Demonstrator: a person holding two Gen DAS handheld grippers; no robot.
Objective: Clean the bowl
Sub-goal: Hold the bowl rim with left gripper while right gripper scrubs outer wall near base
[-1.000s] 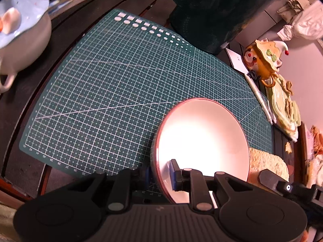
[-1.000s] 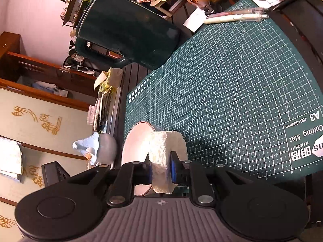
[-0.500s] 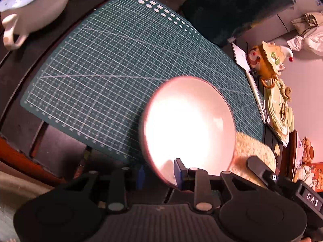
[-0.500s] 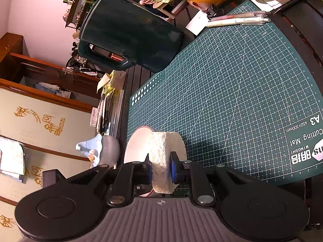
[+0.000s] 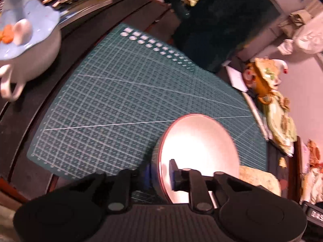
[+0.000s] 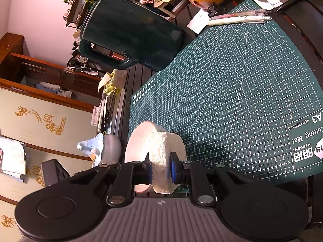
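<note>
Left tongs (image 5: pixel 161 174) clenched the bowl (image 5: pixel 198 153) rim; right tongs (image 6: pixel 160 170) clenched the sponge (image 6: pixel 164 157) — bowl at nine o'clock, touching.

We count one green cutting mat (image 6: pixel 232 92), and around it: one white bowl (image 5: pixel 198 151) with a pink rim over its near edge, one sponge (image 6: pixel 164 161) beside that bowl, one dark green jug (image 6: pixel 129 34) at its far edge, one lidded pot (image 5: pixel 26 46) off its left side, and three pens (image 6: pixel 240 17) along its right side.
</note>
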